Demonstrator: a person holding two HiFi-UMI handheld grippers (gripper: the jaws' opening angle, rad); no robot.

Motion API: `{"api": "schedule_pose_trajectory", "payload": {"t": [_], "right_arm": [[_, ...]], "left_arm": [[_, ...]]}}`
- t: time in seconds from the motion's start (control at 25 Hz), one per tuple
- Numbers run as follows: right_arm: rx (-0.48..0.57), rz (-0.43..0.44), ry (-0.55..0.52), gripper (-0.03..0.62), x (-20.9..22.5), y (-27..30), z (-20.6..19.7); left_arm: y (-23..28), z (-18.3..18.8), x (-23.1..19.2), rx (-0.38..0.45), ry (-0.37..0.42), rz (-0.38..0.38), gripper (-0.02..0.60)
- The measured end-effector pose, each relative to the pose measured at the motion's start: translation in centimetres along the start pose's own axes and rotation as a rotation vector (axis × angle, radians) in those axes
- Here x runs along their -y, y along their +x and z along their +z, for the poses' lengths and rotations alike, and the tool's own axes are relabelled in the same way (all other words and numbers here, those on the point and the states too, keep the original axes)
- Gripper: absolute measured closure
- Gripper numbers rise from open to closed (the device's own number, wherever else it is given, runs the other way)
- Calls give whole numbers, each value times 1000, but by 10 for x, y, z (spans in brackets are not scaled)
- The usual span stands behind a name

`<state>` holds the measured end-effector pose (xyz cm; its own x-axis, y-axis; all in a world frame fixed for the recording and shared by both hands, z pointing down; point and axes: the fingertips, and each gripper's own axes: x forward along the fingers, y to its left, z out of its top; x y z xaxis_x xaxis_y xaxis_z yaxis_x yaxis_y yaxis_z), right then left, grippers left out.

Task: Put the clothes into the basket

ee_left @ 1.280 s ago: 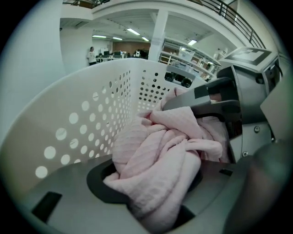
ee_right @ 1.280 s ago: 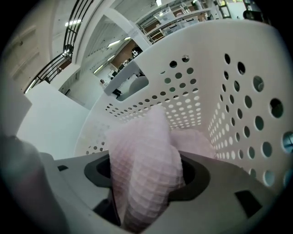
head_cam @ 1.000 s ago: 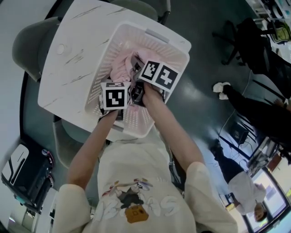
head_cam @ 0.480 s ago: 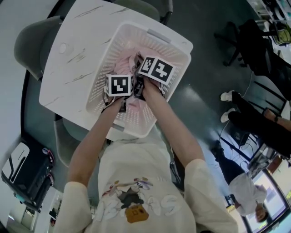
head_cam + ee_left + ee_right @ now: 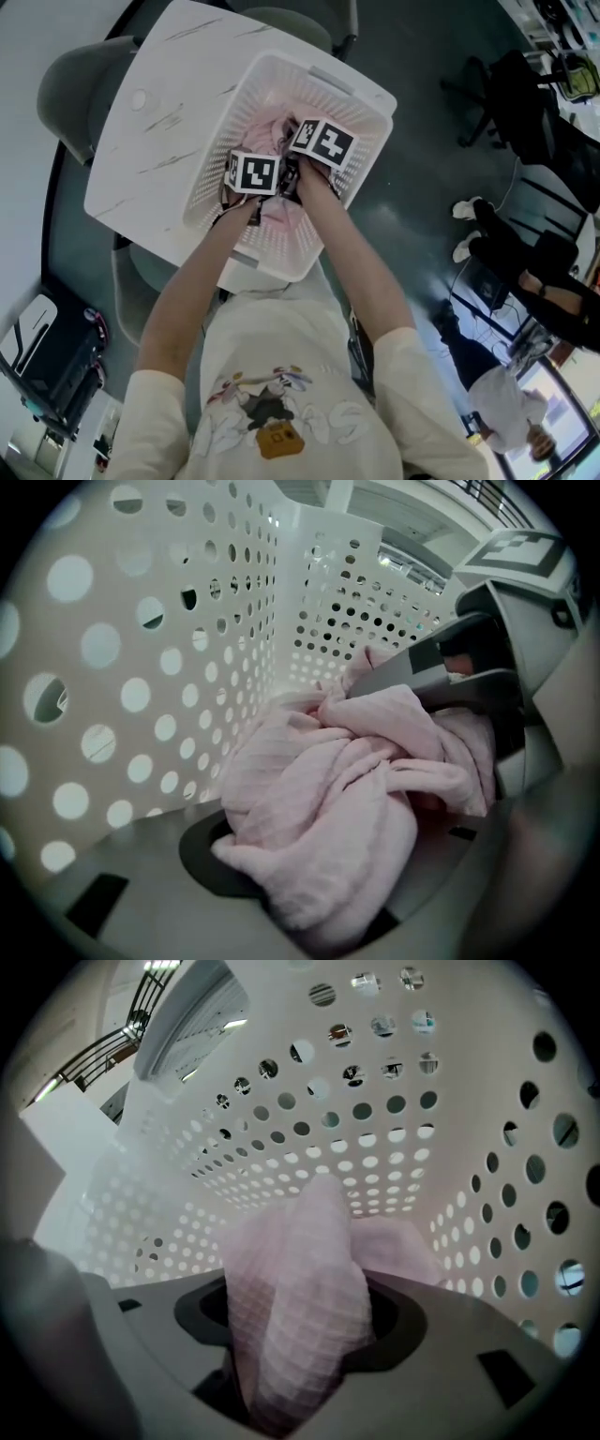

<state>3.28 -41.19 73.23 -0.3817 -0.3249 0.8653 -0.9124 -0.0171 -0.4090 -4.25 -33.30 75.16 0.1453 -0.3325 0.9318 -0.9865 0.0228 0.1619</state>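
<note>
Pink waffle-weave cloth [image 5: 282, 214] lies crumpled inside the white perforated basket [image 5: 316, 71], which stands on the white marbled worktop [image 5: 141, 159]. From above, the pink shows along the basket's longer run, from near the far wall to the near one. It is bunched rather than spread out.

Both tools reach down into the basket side by side. The left hand-held gripper [image 5: 328, 874] pinches a thick wad of the cloth. The folds spill over both jaws and have no clear long axis there. The right hand-held gripper [image 5: 295, 1335] has just been closing a little, and a fold of the same cloth is nipped between its jaws. That fold stands as a ridge pointing away from the jaws towards the basket's dotted far wall.

The head view shows only the two marker cubes over the cloth, so the jaws are hidden there, and each grip shows in its own gripper view alone. The left gripper view also catches the grey body of the right tool at its right edge, just beside the wad. Only the head view shows a grey chair [image 5: 70, 84] beside the worktop.
</note>
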Motion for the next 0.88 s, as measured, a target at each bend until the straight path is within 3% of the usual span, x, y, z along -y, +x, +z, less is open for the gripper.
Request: {"api": "schedule_pose_trajectory", "payload": {"t": [0.36, 0.72, 0.88], "right_arm": [[-18, 24, 23, 298, 3, 11, 5], [-5, 37, 8, 298, -3, -1, 2], [8, 54, 4, 298, -10, -12, 8]], "left_arm": [[5, 7, 1, 75, 42, -1, 348], [-4, -3, -5, 33, 61, 4, 347], [-17, 0, 7, 15, 133, -61, 347]]}}
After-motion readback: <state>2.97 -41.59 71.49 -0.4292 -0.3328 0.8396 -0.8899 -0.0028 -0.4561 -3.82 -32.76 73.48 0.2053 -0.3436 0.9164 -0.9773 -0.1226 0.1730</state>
